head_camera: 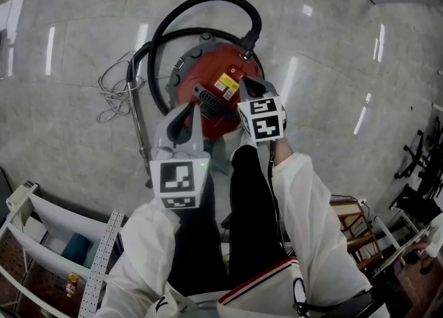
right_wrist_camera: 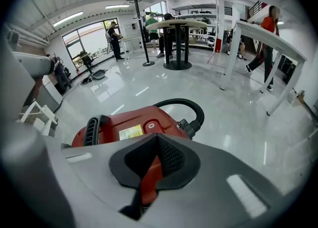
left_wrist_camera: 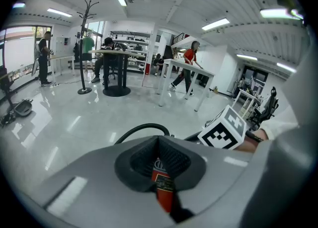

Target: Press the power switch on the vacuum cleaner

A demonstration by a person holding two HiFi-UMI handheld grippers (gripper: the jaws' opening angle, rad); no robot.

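Glossy grey floor (head_camera: 332, 46) lay under everything, w/ the person's dark trouser legs nearest the camera. Just beyond the knees the left gripper (head_camera: 185, 117) hung over the near edge of the red vacuum cleaner (head_camera: 201, 77), jaws pressed together on nothing (its own view showed only a sliver of red body through the notch behind the tips). The right gripper (head_camera: 250, 88), also closed and empty, sat a bit farther out, above the top of the body on the hose-socket side. From its view a small oval button, prob. the power switch (right_wrist_camera: 149, 124), lay just ahead of the tips and slightly to their left, beside a yellow label (right_wrist_camera: 130, 132). So the right gripper looked the nearer one, and the push would likely go forward and down. The vacuum's long axis ran away from the person: a black ribbed handle (right_wrist_camera: 92, 128) at the near-left end, the socket at the far end, where the black hose (head_camera: 208, 1) looped round. A metal wand (head_camera: 138, 126) and a tangle of cord (head_camera: 111, 91) lay left of the body. The button's marking was too small to read. In the head view the right gripper's marker cube hid that part of the top, and the jaws blocked the body's near side in both gripper views. Far off stood tables, a coat stand (right_wrist_camera: 136, 23) and some people.
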